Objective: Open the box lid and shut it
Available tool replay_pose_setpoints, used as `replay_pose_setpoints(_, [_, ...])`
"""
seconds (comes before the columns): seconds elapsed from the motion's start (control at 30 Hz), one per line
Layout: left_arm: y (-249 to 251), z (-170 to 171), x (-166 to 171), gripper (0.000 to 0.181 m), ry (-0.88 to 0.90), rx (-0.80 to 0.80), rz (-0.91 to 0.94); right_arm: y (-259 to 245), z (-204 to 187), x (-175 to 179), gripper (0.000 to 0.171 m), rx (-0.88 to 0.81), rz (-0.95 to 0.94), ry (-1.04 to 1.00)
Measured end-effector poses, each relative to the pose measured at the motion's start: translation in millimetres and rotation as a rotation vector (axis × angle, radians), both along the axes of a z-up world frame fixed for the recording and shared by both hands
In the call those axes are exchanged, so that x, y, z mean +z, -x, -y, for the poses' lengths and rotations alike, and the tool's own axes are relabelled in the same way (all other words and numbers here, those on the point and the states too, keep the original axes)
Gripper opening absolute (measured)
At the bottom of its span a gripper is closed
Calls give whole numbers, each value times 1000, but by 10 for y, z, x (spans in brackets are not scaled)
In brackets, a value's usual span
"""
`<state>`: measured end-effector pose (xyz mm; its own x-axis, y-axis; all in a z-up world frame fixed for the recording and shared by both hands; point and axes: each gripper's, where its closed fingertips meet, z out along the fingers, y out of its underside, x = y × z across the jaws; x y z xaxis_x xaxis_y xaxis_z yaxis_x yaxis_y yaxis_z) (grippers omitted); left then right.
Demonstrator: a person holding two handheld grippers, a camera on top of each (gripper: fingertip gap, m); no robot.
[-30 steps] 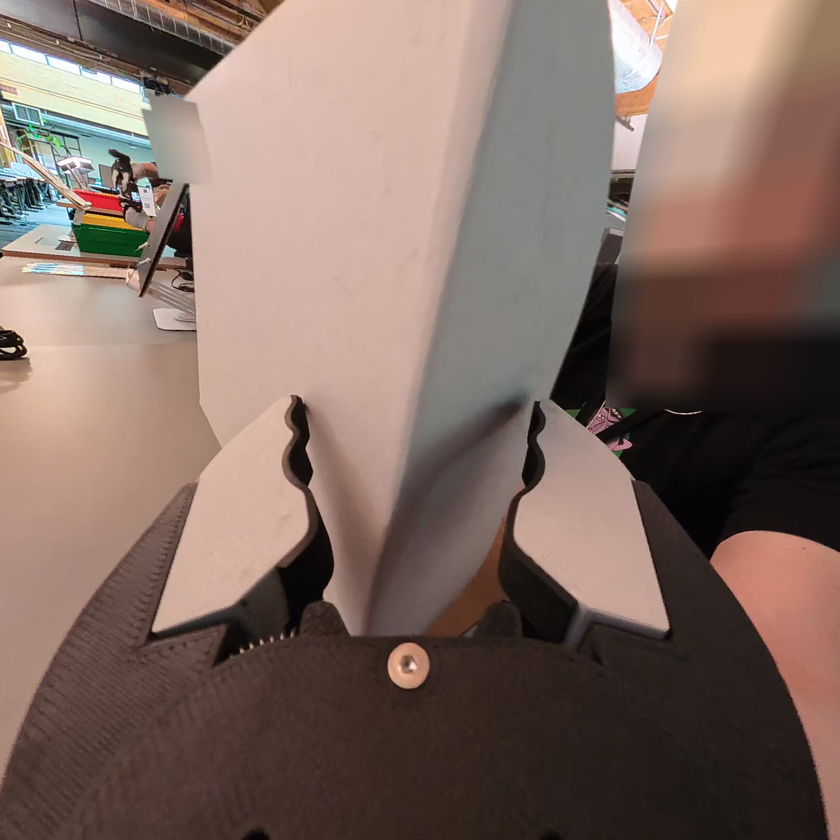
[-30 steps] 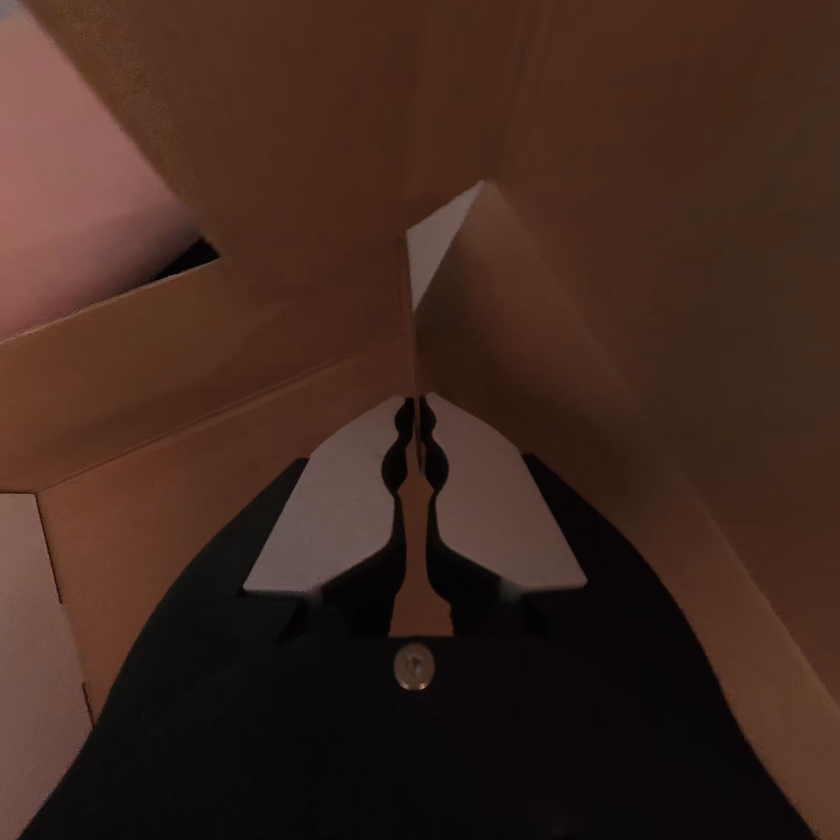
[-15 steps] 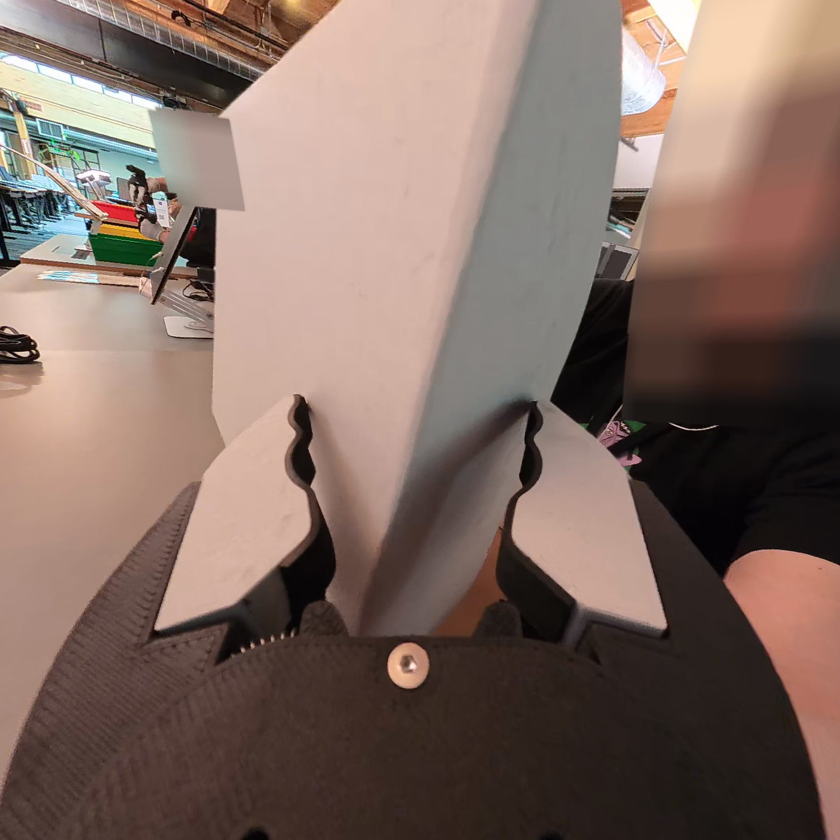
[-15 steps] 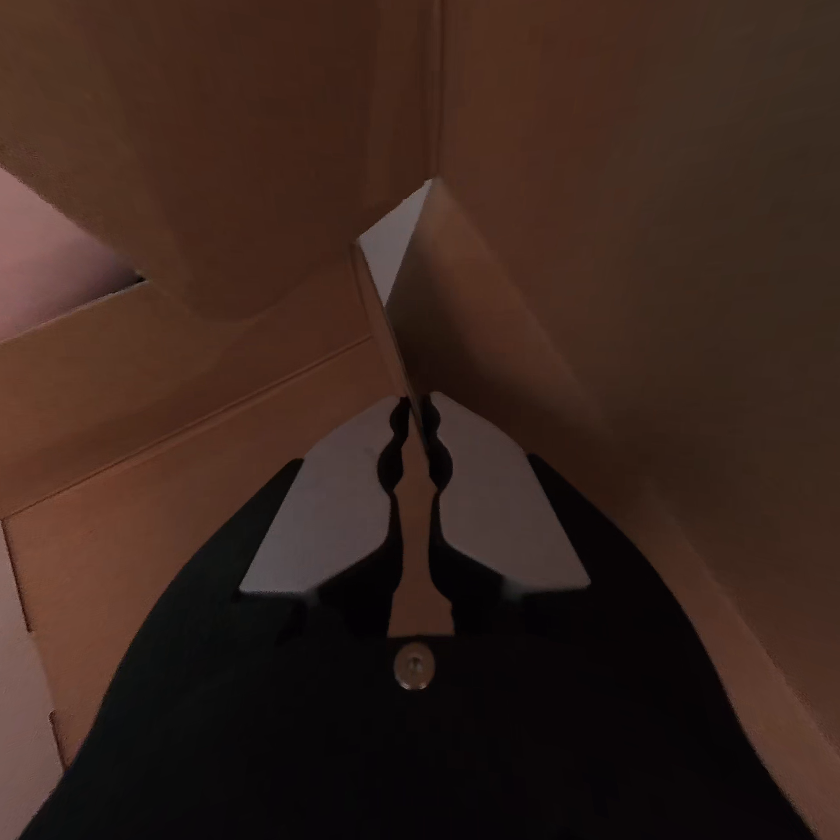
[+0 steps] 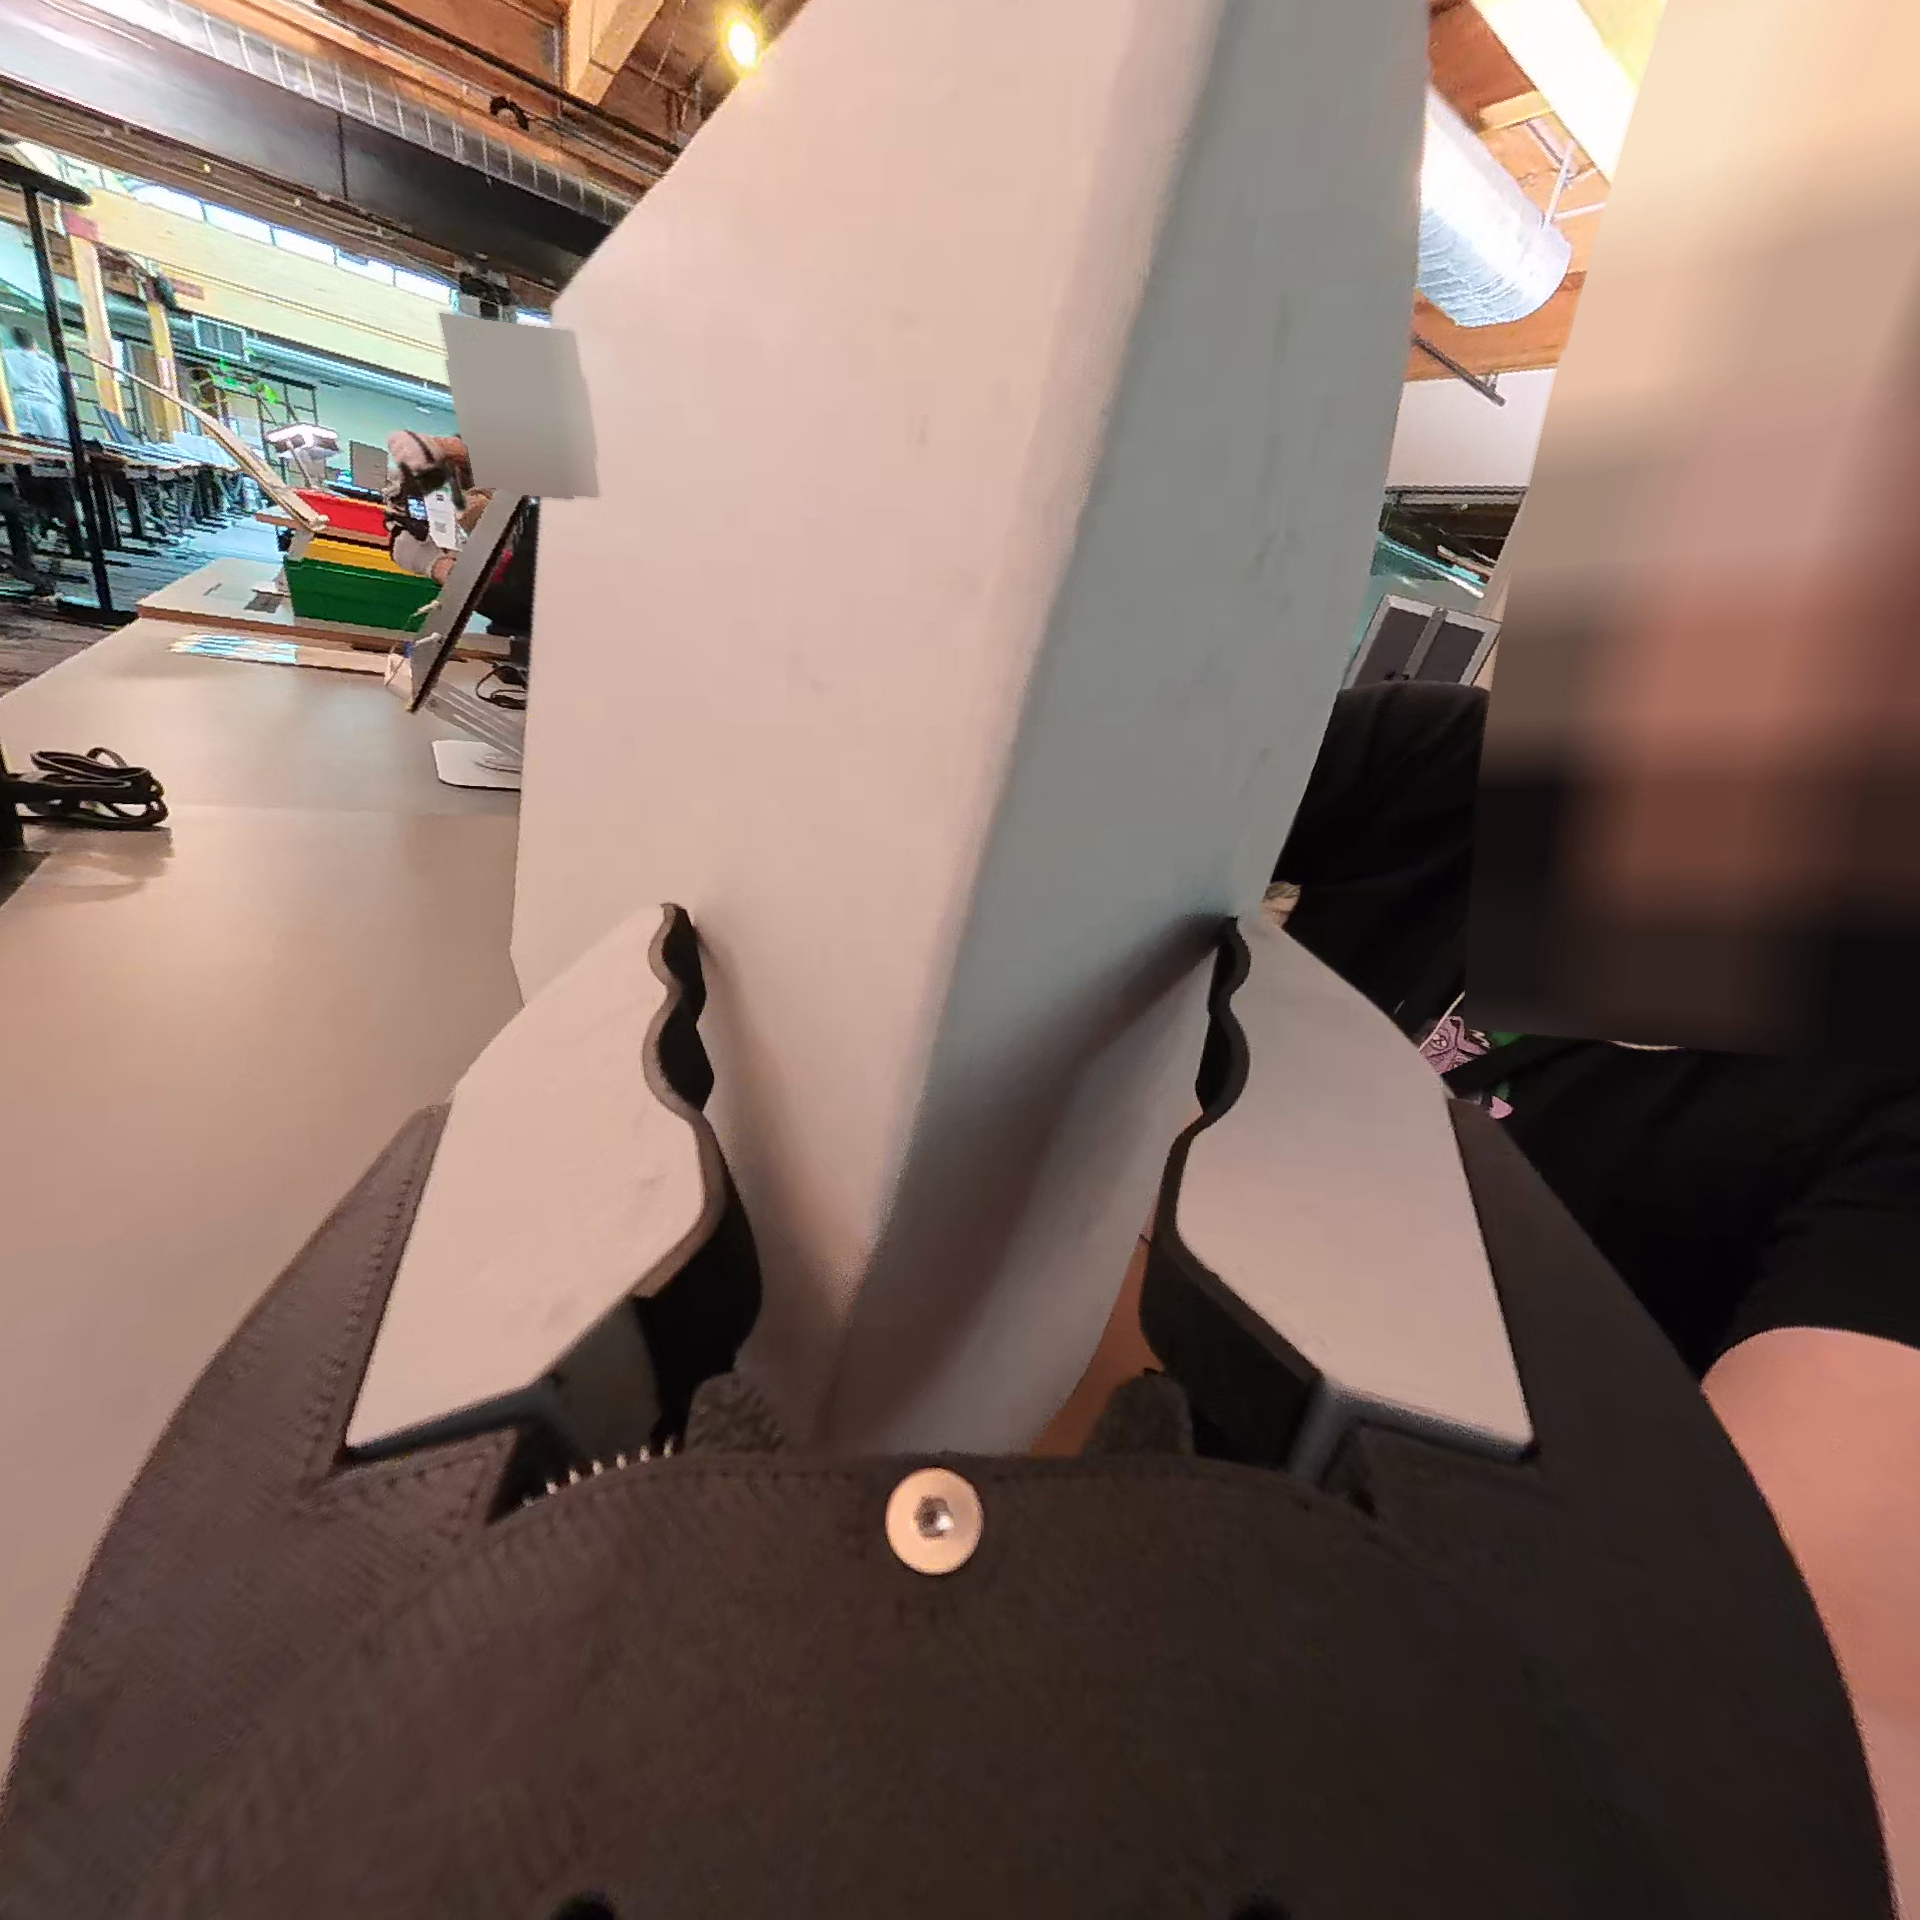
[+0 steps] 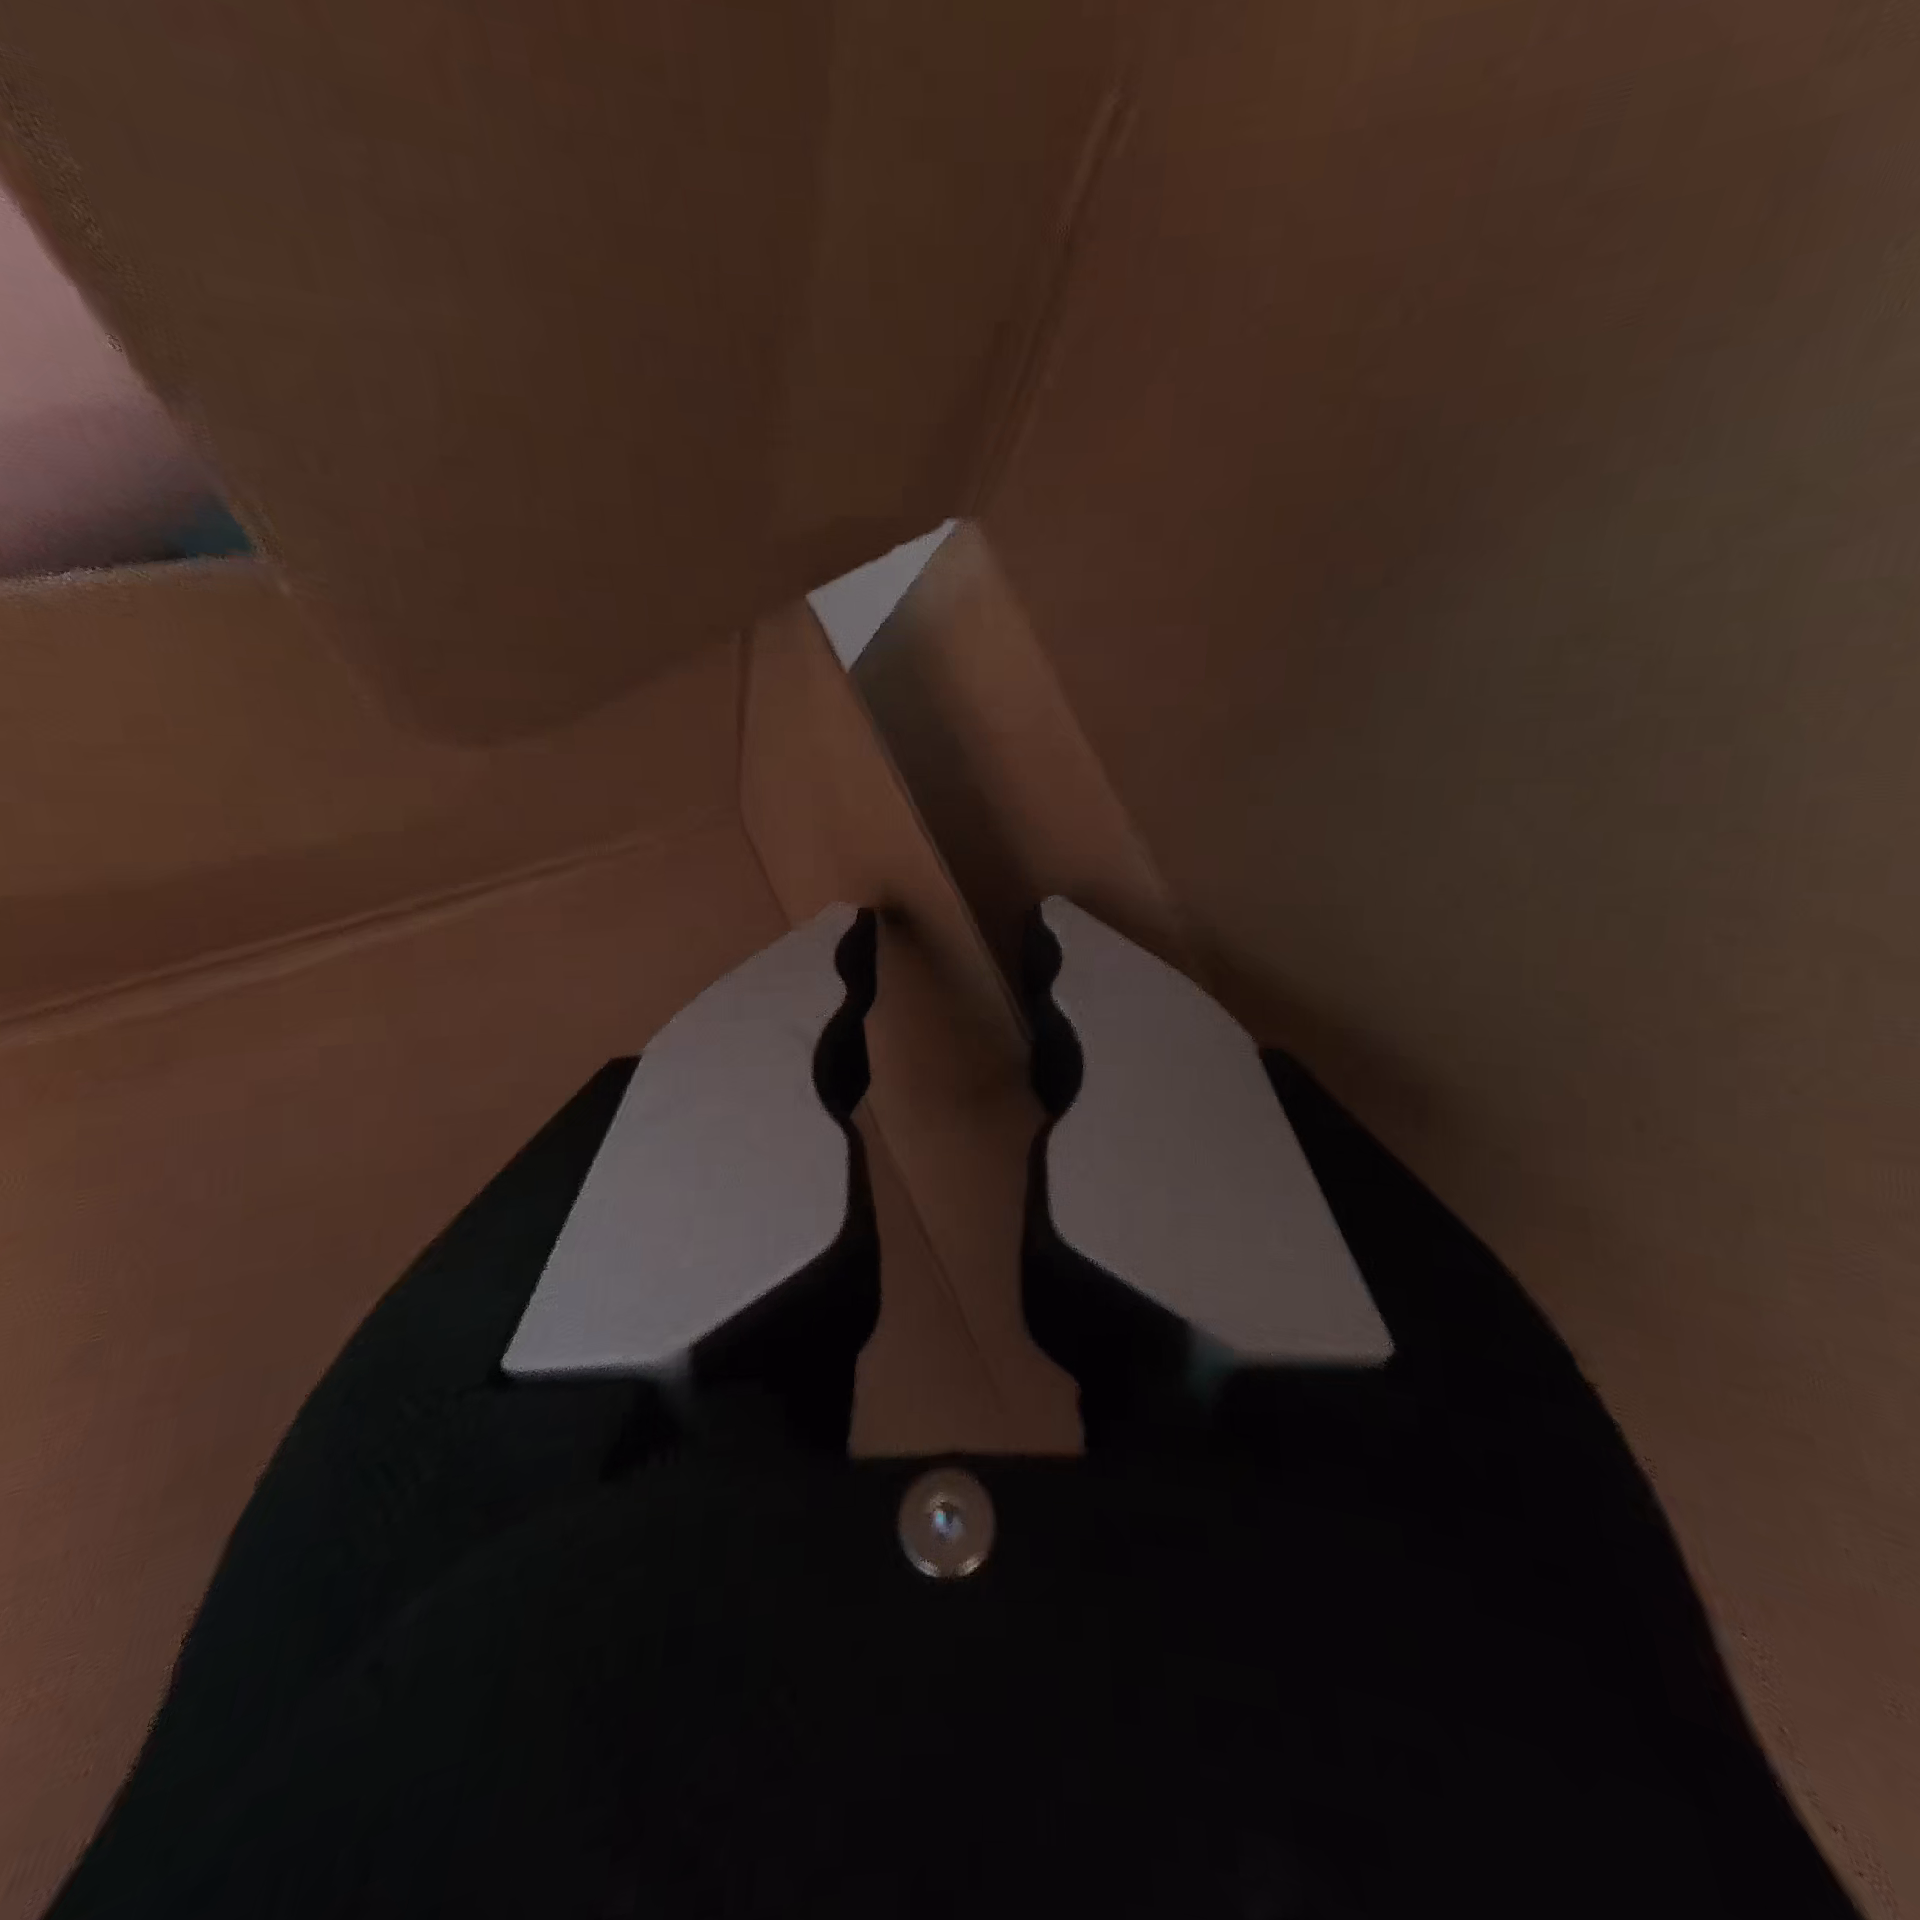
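Right gripper has parted; box upright.

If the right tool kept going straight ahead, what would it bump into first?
Probably the thin cardboard flap standing edge-on between the right tool's parted fingers; just beyond is the box's inner corner. Depth is hard to judge in this dim view.
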<state>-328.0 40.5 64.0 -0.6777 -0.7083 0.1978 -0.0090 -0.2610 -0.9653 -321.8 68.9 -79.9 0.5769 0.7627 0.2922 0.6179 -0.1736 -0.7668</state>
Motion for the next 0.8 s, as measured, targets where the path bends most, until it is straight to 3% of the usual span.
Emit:
replay_pose_setpoints(0.1, [10, 5, -9, 90, -9, -5, 1, 137, 46, 25, 33, 88, -98, 46])
replay_pose_setpoints(0.17, [22, 30, -11, 90, -18, -18, 13, 173, 52, -11, 27, 119, -71, 64])
replay_pose_setpoints(0.27, [38, 45, -9, 91, -13, -35, 24, 211, 52, -49, 13, 87, -94, 135])
replay_pose_setpoints(0.4, [72, 55, 2, 92, 1, -57, 34, 219, 55, -57, 12, 33, -183, 253])
replay_pose_setpoints(0.53, [51, 48, 11, 92, 5, -49, 16, 217, 75, -56, 10, 69, -186, 246])
replay_pose_setpoints(0.63, [49, -26, 1, 94, 4, 4, -45, 209, 63, -61, 10, 53, -198, 244])
replay_pose_setpoints(0.8, [135, -145, 225, 100, -108, 279, -47, 224, 91, -64, 7, 47, -235, 266])
